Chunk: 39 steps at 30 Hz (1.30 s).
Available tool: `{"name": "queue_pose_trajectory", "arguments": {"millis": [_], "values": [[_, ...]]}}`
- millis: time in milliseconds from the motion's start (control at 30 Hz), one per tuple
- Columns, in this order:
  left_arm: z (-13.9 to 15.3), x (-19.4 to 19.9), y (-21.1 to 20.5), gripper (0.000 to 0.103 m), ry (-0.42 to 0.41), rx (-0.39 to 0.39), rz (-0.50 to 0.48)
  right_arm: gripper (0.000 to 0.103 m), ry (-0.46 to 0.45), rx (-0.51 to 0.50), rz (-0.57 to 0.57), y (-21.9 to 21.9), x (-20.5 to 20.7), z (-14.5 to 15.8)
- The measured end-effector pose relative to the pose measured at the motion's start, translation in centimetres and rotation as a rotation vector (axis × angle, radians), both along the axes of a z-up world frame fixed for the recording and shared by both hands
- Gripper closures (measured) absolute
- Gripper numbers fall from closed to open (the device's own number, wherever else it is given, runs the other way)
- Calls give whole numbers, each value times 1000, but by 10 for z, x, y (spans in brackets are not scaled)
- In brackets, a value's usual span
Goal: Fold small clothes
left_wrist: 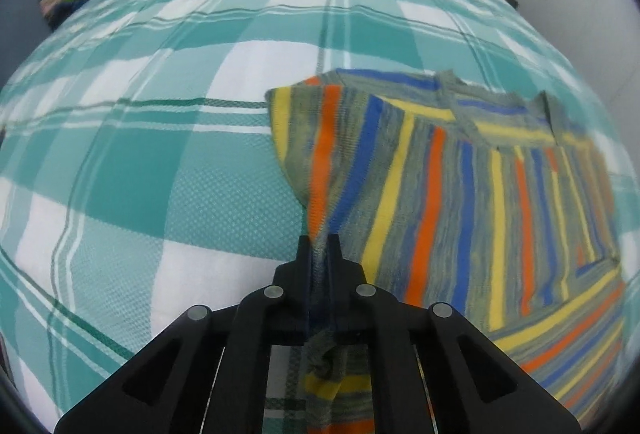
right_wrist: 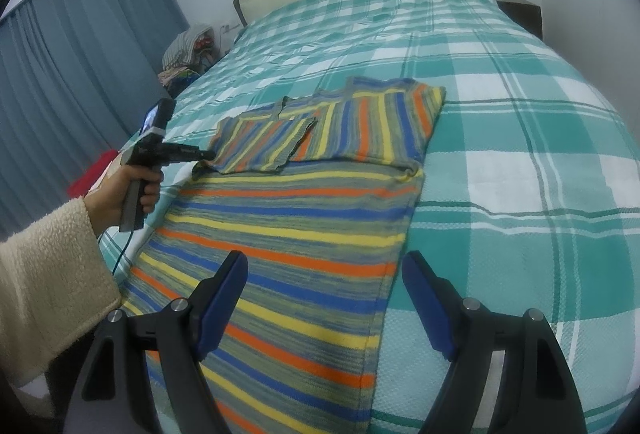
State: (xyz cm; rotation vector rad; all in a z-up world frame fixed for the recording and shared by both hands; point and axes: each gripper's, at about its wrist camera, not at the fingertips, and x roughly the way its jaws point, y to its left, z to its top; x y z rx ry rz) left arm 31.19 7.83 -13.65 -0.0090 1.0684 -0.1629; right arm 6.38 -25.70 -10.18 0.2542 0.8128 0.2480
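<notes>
- Bed w/ teal-and-white checked cotton cover (right_wrist: 520,138): work surface.
- Striped knit sweater, grey/orange/blue/yellow (right_wrist: 304,234): flat on cover; both sleeves folded in, body fold left.
- Right gripper (right_wrist: 324,298): jaws apart, empty, over hem.
- Left gripper (left_wrist: 319,246): clamped on sweater edge.

The black left gripper (left_wrist: 319,242) covers the pinched edge of the knitted sweater with orange, blue, yellow and grey stripes (left_wrist: 460,170), whose hem runs off the right wrist picture's bottom. The heap of clothes (right_wrist: 186,48) beside the bed is too small to sort. The cream fleece sleeve (right_wrist: 48,274) is cut off at left.
</notes>
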Motion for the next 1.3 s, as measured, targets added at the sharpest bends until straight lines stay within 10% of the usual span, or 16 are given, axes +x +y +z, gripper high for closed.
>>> {"name": "queue_pose_trajectory", "arguments": {"millis": [133,467,833,900,967,1100,1300], "values": [[10,-4,13,60,-21,-58,17,24,-15,-21,-3,0,-1,2],[32,-40,8,72,-202,-110,-32,24,47,97,76,-4,107,29],[-9,-22,1,88,-80,-201,-96,52,315,287,48,48,280,-65],[-10,-22,5,88,-73,-216,-92,58,331,265,55,58,292,-73],[-10,-24,7,88,-74,-226,-83,101,305,193,39,67,298,-70],[-9,-27,4,88,-75,-235,-99,100,136,115,17,66,294,-34],[-8,-28,5,87,-64,-220,-102,96,246,0,34,73,304,-68]]}}
